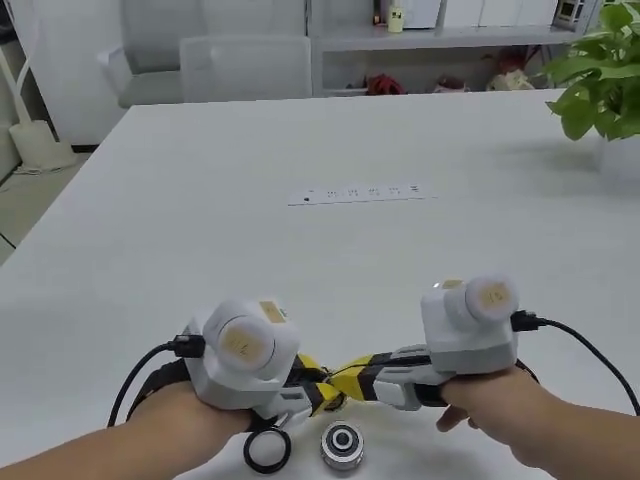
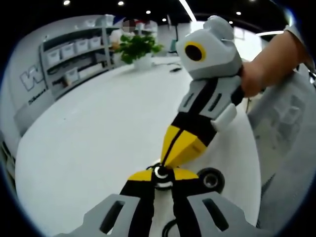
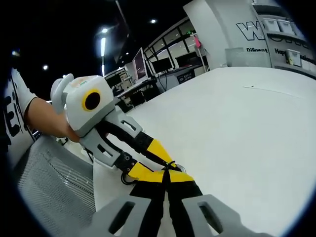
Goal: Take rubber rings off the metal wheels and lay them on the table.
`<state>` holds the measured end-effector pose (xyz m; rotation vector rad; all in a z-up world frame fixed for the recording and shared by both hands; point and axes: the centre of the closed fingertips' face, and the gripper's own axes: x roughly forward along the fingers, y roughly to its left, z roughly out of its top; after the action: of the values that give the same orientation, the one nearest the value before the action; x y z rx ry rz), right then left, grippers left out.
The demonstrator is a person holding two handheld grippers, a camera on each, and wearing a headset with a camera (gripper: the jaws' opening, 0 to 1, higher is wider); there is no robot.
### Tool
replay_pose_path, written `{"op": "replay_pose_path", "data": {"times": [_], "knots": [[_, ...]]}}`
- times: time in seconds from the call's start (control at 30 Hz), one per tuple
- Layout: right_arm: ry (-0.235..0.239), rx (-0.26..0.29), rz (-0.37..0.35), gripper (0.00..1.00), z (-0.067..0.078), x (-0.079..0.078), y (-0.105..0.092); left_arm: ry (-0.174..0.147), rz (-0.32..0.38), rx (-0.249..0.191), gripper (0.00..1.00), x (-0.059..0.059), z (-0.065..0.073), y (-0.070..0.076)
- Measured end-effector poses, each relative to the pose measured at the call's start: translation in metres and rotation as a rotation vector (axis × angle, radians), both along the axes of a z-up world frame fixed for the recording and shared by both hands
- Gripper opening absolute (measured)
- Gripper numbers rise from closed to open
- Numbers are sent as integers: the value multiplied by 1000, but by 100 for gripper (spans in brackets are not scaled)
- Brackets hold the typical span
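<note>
Low in the head view, near the table's front edge, my two grippers meet tip to tip. My left gripper [image 1: 322, 392] [image 2: 161, 176] is shut on a small metal wheel [image 2: 161, 172] held just above the table. My right gripper [image 1: 348, 384] [image 3: 167, 173] comes in from the opposite side. Its yellow tips are shut on the black rubber ring [image 2: 154, 166] at that wheel's rim. A loose black rubber ring [image 1: 268, 448] [image 3: 128, 179] lies on the table under the left gripper. A second metal wheel [image 1: 342, 444] [image 2: 211, 179] sits beside it.
The white table [image 1: 300, 270] stretches far ahead, with a row of flush sockets [image 1: 360, 192] at its middle. A potted plant [image 1: 600, 80] stands at the far right corner. A grey chair [image 1: 245, 65] and shelves lie beyond the far edge.
</note>
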<state>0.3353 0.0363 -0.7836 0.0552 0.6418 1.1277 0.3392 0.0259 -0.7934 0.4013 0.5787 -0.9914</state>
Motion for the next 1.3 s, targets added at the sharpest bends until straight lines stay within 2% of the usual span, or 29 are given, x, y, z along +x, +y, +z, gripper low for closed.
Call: {"op": "replay_pose_path", "data": {"times": [0.13, 0.37, 0.47, 0.53, 0.67, 0.77, 0.83, 1.07, 1.3], "knots": [[12, -25, -18, 0, -7, 1, -8, -1, 4, -8, 13, 0, 0, 0], [7, -29, -28, 0, -7, 4, -9, -6, 6, -35, 14, 0, 0, 0], [7, -28, -30, 0, -7, 5, -9, 9, -1, -44, 14, 1, 1, 0], [6, -28, -32, 0, -7, 5, -10, 16, -5, -40, 14, 0, 1, -1], [2, -25, -35, 0, -4, 5, -11, -3, -27, -20, 15, -1, 2, -1], [1, -22, -38, 0, -2, 5, -12, 2, -53, -29, 23, -6, 5, -4], [2, -20, -40, 0, -1, 6, -12, -2, -60, -16, 25, -7, 5, -3], [0, -6, -37, 0, 4, 4, -11, -12, -53, -45, 28, -12, 17, 0], [-6, 11, -45, 0, 11, 6, -12, -48, -34, -71, 34, -16, 35, 11]]}}
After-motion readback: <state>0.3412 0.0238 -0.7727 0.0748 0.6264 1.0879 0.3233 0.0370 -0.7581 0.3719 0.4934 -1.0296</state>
